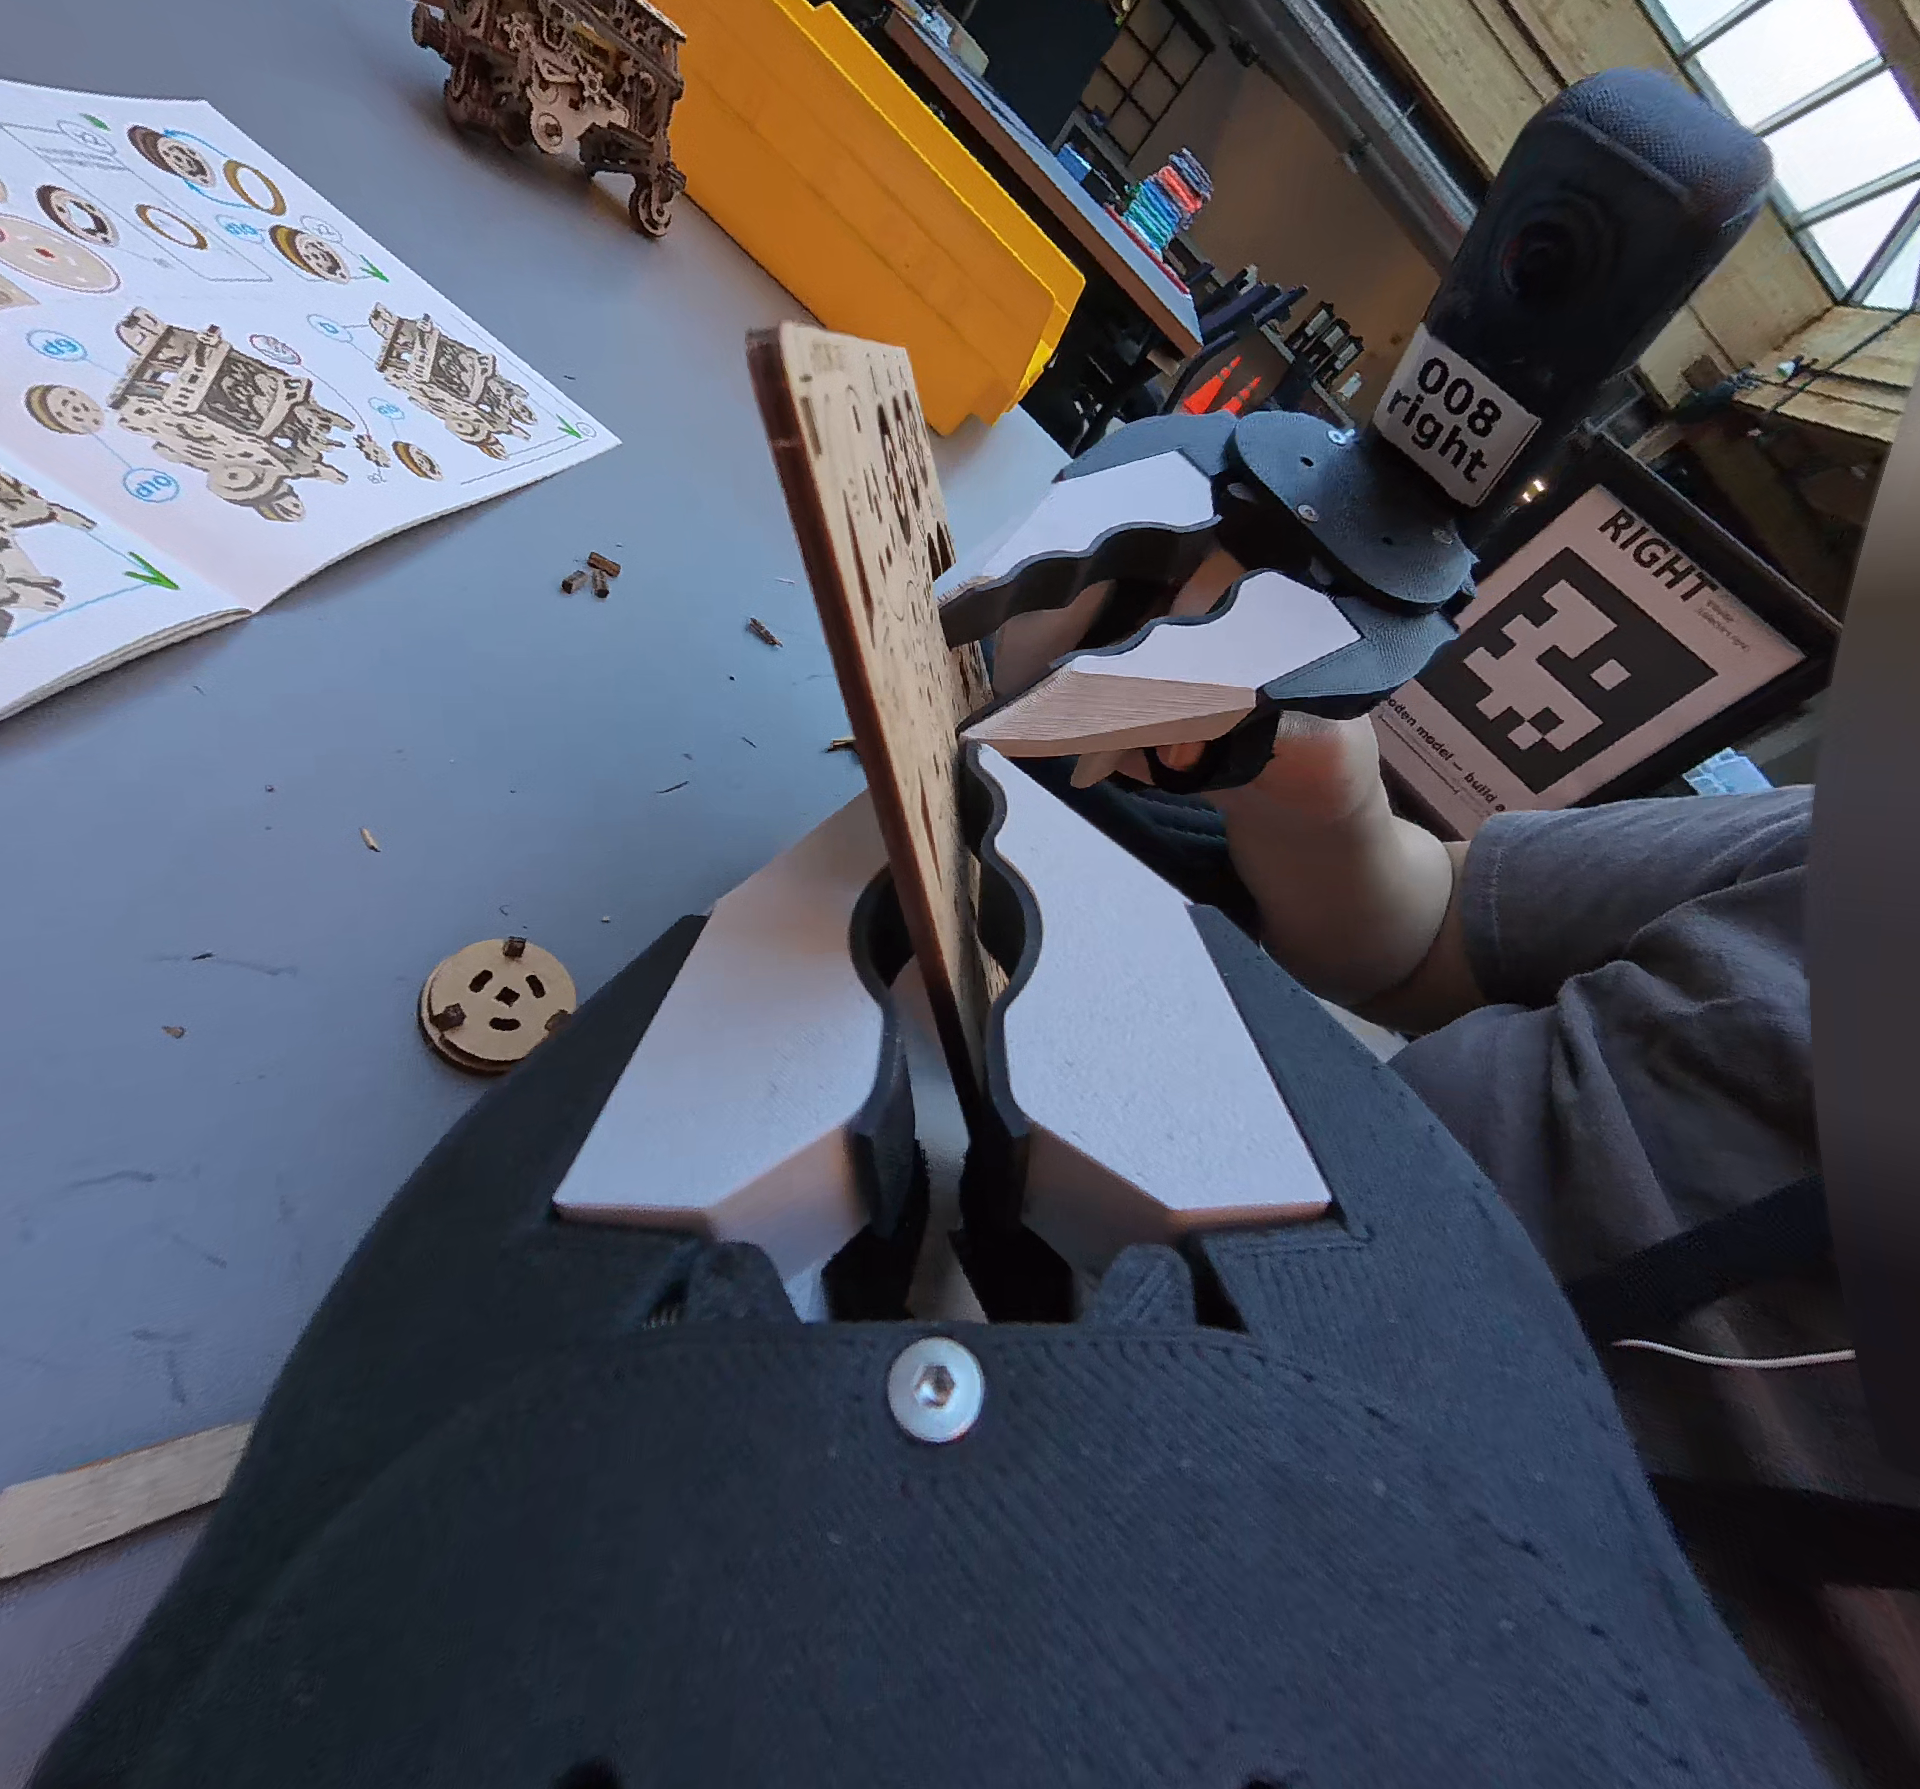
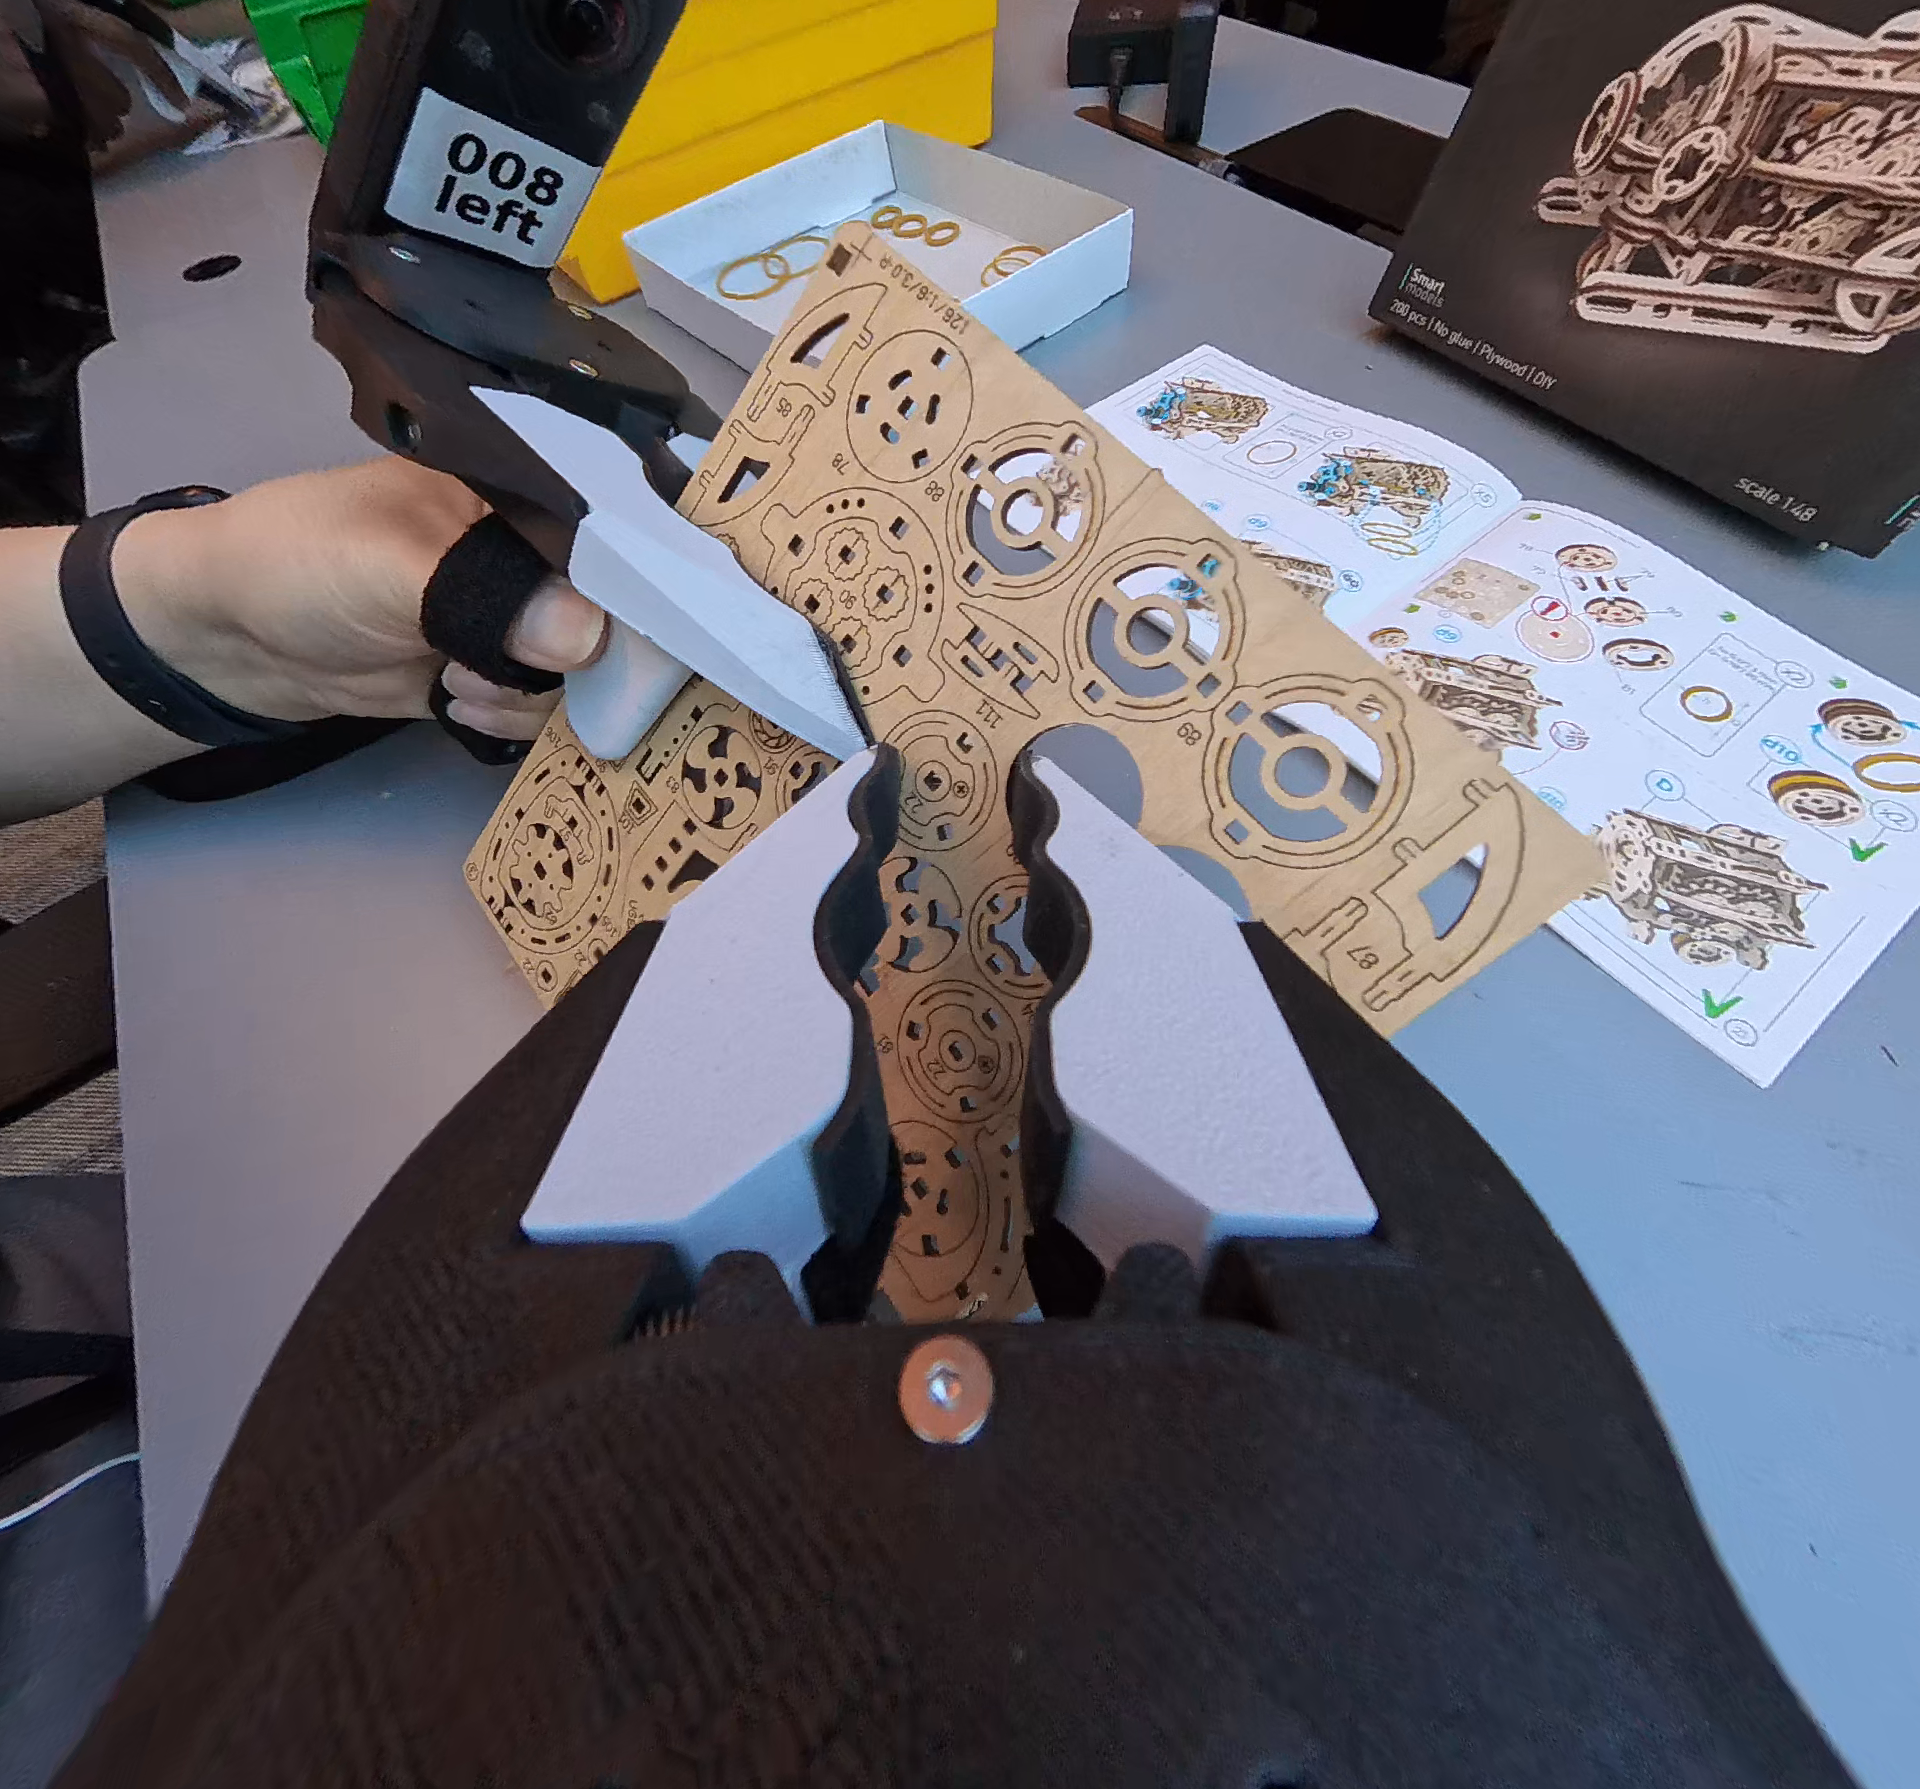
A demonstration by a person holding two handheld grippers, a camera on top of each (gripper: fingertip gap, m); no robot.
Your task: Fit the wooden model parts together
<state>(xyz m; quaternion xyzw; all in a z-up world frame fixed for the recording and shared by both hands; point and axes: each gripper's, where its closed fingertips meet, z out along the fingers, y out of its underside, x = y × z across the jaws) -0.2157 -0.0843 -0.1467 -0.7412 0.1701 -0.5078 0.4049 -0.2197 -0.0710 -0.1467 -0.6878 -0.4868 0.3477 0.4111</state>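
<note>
1. Here the left gripper (image 1: pixel 935 804) pinches a thin wooden sheet (image 2: pixel 1091 659) of laser-cut parts, holding it on edge above the grey table (image 1: pixel 364 804), probably so both faces can be reached.
2. The right gripper (image 2: pixel 951 773) has its fingers spread, tips at the sheet's face beside a round hole, seemingly to push out a part while the other side braces it.
3. A loose round wheel piece (image 1: pixel 497 1005) lies on the table near the left gripper, ready for fitting.
4. The open instruction booklet (image 2: pixel 1558 700) lies flat beyond the sheet, within sight for reference.
5. The half-built wooden model (image 1: pixel 551 46) stands well apart by the yellow bin (image 1: pixel 831 160), clear of the work.
</note>
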